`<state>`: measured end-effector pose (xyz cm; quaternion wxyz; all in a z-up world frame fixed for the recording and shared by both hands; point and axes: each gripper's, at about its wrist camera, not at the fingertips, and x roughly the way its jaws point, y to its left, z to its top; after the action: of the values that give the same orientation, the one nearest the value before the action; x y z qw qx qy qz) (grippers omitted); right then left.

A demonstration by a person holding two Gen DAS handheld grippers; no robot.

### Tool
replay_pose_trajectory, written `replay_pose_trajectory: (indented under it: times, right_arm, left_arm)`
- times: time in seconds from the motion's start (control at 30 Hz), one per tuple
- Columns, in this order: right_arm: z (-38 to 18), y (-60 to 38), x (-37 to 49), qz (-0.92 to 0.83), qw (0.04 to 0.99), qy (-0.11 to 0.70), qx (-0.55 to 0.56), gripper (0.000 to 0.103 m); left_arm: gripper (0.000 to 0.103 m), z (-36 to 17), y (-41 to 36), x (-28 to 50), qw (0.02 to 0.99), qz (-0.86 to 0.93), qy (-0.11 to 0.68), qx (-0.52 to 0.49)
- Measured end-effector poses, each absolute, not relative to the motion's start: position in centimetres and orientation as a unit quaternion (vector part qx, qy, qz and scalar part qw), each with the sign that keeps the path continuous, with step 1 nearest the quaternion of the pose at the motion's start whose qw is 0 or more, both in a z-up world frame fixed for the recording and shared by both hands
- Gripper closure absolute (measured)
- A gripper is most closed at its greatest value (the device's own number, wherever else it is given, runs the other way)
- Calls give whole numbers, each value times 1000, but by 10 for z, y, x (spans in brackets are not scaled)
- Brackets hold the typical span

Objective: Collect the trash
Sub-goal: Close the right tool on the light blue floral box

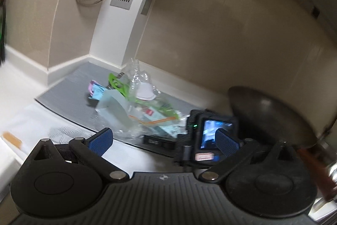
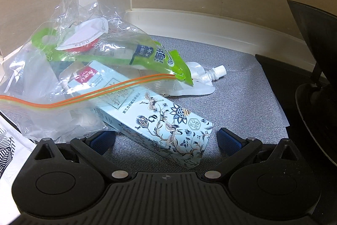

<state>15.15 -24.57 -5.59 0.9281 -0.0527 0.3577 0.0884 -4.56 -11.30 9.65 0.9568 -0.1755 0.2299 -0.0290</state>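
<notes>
One grey woven mat [image 2: 242, 98] carries a clear zip-top plastic bag [image 2: 42, 98] of trash, with a pale blue floral carton [image 2: 168, 125] poking from its mouth. Both the right gripper [image 2: 166, 138] straddling that carton and the left gripper [image 1: 164, 138] gape wide, gripping nothing.

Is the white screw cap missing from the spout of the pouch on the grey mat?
No. In the right wrist view the white screw cap sits on the spout of the clear pouch lying on the grey mat.
</notes>
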Motion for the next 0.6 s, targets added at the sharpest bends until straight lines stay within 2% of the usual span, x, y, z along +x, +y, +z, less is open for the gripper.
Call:
replay_pose_trajectory:
  times: [0.2,0.43,0.6]
  right_arm:
    - [-56,-246,152,88,928,357,-53,0]
    - [-56,-246,151,87,929,357,-53,0]
    - [-57,-246,152,87,929,357,-53,0]
  left_arm:
    - [0,97,-96,-56,942,-51,235,-233]
    - [0,93,-103,-59,947,-46,242,-205]
    - [0,90,-102,-59,938,-69,253,-226]
